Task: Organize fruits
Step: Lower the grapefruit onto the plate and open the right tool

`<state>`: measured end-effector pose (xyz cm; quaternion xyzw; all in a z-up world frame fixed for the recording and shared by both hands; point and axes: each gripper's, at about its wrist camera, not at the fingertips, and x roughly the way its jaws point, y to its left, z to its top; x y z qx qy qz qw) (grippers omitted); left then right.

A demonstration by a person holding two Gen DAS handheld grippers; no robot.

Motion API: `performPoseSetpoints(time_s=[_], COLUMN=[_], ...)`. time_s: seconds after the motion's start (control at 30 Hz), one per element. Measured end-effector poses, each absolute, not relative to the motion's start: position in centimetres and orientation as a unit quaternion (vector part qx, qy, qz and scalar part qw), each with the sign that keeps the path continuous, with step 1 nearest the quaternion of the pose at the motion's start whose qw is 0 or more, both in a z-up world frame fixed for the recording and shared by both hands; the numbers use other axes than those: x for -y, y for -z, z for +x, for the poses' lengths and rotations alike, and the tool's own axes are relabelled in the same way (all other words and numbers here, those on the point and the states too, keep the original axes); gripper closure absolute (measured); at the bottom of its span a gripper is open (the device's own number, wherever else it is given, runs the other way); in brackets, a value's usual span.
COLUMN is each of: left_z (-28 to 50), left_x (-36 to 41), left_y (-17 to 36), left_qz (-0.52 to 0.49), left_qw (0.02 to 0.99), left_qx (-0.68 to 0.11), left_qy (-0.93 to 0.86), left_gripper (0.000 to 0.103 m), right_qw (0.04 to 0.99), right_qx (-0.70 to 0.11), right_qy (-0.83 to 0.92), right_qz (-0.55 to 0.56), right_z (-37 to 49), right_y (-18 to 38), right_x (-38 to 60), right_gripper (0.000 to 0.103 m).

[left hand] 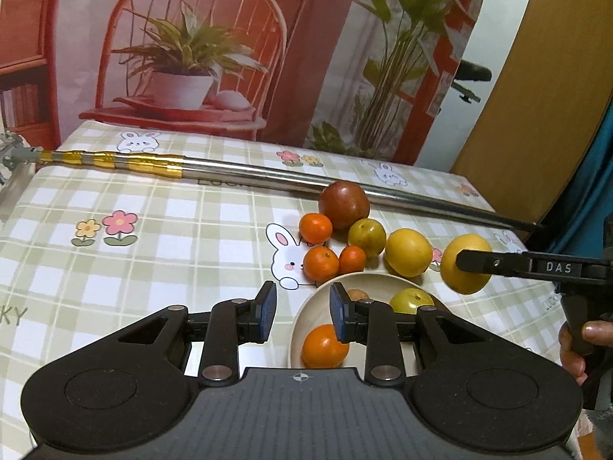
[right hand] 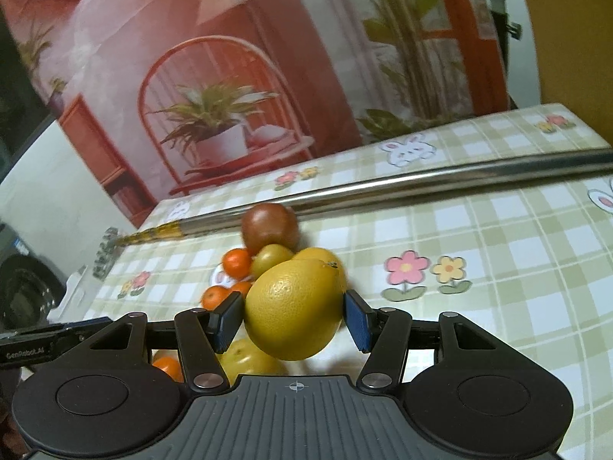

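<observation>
My right gripper (right hand: 294,316) is shut on a large yellow citrus fruit (right hand: 293,308), held above the table beside the plate; it also shows in the left wrist view (left hand: 465,264). A cream plate (left hand: 367,281) holds an orange (left hand: 325,346), a green fruit (left hand: 412,301) and a small brown fruit (left hand: 357,293). My left gripper (left hand: 302,308) is open and empty over the plate's left rim. Beyond the plate lie a red-brown fruit (left hand: 344,205), three small oranges (left hand: 315,227), a green-yellow fruit (left hand: 366,236) and another yellow citrus (left hand: 408,252).
A long metal pole (left hand: 237,170) with gold bands lies across the checked tablecloth (left hand: 172,237) behind the fruit. A printed backdrop (left hand: 230,50) stands at the table's far edge. The hand holding the right gripper (left hand: 578,341) is at the right.
</observation>
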<state>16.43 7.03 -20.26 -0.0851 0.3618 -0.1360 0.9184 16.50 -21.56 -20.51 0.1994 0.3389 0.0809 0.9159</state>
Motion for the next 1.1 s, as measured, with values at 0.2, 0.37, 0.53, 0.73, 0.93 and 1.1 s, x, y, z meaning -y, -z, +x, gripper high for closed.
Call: performPoseSetpoints(time_s=[0.2,0.37,0.53,0.73,0.93,1.1], left_z=[14.7,13.6,13.1,13.1,13.0,13.2], left_x=[-9.4,-11.2,-12.9,-13.9,-14.0,-13.6], left_y=[19.2,18.2,17.8,18.5,18.7,18.9], left_qz=[-0.101,-0.107,-0.114,-0.133,-0.135,-0.132], left_qw=[0.926,0.932,0.936,0.934,0.933,0.932], left_qx=[-0.342,-0.328,-0.318,-0.317,-0.318,-0.321], left_qy=[0.124,0.112,0.101,0.098,0.102,0.107], left_gripper=[0.062,0.062,0.062,0.062,0.062,0.062], right_qw=[0.916,0.911,0.897,0.889,0.887,0.886], right_qx=[-0.348,-0.363,-0.388,-0.421,-0.437,-0.441], right_qy=[-0.103,-0.125,-0.142,-0.151,-0.141,-0.14], right_qz=[0.168,0.149,0.157,0.101,0.054,0.038], right_z=[16.3,16.5,16.9,17.6,18.2,18.6], right_y=[19.2,18.8,19.5,20.6,21.4,21.9], right_x=[18.0,15.0,12.9,9.8,8.3,8.1], right_gripper=[0.05,0.05,0.05,0.05,0.05,0.05])
